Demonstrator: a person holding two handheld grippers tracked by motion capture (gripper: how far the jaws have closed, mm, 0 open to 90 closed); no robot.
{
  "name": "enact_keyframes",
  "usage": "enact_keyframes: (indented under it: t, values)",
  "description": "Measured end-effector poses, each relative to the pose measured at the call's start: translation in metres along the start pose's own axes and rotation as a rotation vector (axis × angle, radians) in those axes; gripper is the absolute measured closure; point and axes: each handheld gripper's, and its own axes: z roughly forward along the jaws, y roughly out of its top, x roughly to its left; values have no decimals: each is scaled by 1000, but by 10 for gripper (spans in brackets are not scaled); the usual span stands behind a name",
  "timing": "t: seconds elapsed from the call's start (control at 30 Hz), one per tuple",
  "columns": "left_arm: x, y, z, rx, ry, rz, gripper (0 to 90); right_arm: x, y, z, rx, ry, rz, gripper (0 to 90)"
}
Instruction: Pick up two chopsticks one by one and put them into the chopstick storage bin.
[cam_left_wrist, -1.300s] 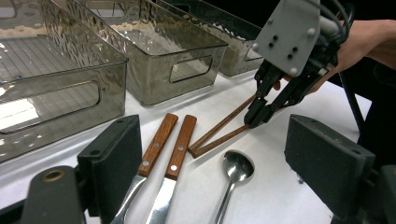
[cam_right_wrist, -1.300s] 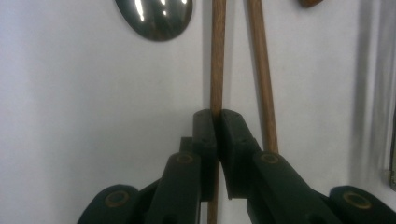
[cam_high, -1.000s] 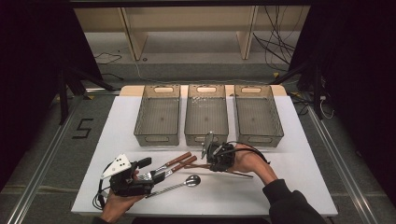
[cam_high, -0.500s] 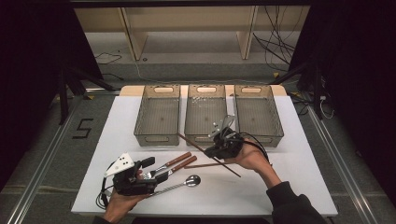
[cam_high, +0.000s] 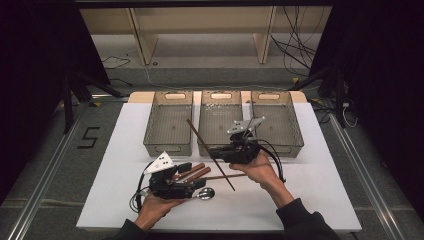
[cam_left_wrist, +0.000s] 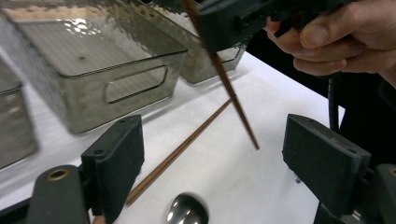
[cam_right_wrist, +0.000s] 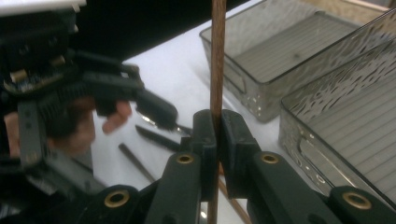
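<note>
A white table (cam_high: 320, 190) is seen under dark surroundings, with three clear bins (cam_high: 169, 131) along its far side. A brown chopstick (cam_high: 200, 136) is clamped between the closed jaws of the right gripper (cam_high: 216, 152), raised above the table's middle. The left gripper (cam_high: 196, 186) is held wide open and empty, near a spoon (cam_high: 205, 194) and a second chopstick (cam_left_wrist: 187, 140).

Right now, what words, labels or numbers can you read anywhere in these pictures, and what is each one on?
"5": a dark numeral marked on the grey floor, left of the white table, seen in the high view.
No other text reads: the three clear bins, the chopstick, the left gripper and the right gripper carry no legible label or brand.
</note>
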Motion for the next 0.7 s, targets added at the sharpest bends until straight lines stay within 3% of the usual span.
enact_keyframes:
  t: [0.13, 0.27, 0.63, 0.7]
  values:
    - [-4, 7, 16, 23, -11, -4, 224, 1, 0, 1, -27, 9, 25, 855]
    - [-5, 13, 27, 25, -30, -25, 275, 6, 2, 1, -44, 19, 20, 855]
    - [-2, 24, 38, 0, -40, -115, 512, 12, 2, 0, -80, 29, 13, 854]
    - [-1, 23, 39, -2, -45, -117, 574, 12, 1, 0, -80, 25, 12, 854]
